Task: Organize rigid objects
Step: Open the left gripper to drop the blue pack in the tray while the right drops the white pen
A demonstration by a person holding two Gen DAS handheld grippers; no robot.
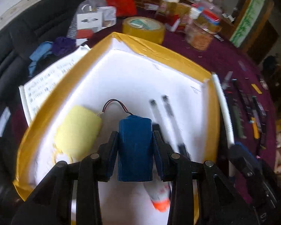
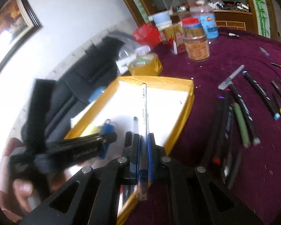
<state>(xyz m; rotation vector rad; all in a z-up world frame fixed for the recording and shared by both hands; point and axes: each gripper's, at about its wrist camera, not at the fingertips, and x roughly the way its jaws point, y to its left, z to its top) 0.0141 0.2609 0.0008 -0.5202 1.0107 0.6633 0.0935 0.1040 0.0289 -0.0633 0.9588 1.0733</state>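
My left gripper (image 1: pixel 134 133) is shut on a blue battery pack (image 1: pixel 134 148) with red and black wires, holding it inside a white box with yellow taped rim (image 1: pixel 159 52). A yellow pad (image 1: pixel 78 131), two clear pens (image 1: pixel 170 118) and a white tube with an orange cap (image 1: pixel 160 196) lie in the box. My right gripper (image 2: pixel 143 136) is shut on a white pen (image 2: pixel 143 112) and holds it over the box's near right edge (image 2: pixel 183 112). The left gripper and the battery pack (image 2: pixel 107 129) also show in the right wrist view.
Several pens and markers (image 2: pixel 243 108) lie on the purple tablecloth to the right of the box. A roll of yellow tape (image 1: pixel 143 28) stands behind the box. Jars (image 2: pixel 196 45) and a red bag (image 1: pixel 119 0) crowd the back. Papers (image 1: pixel 46 80) lie to the left.
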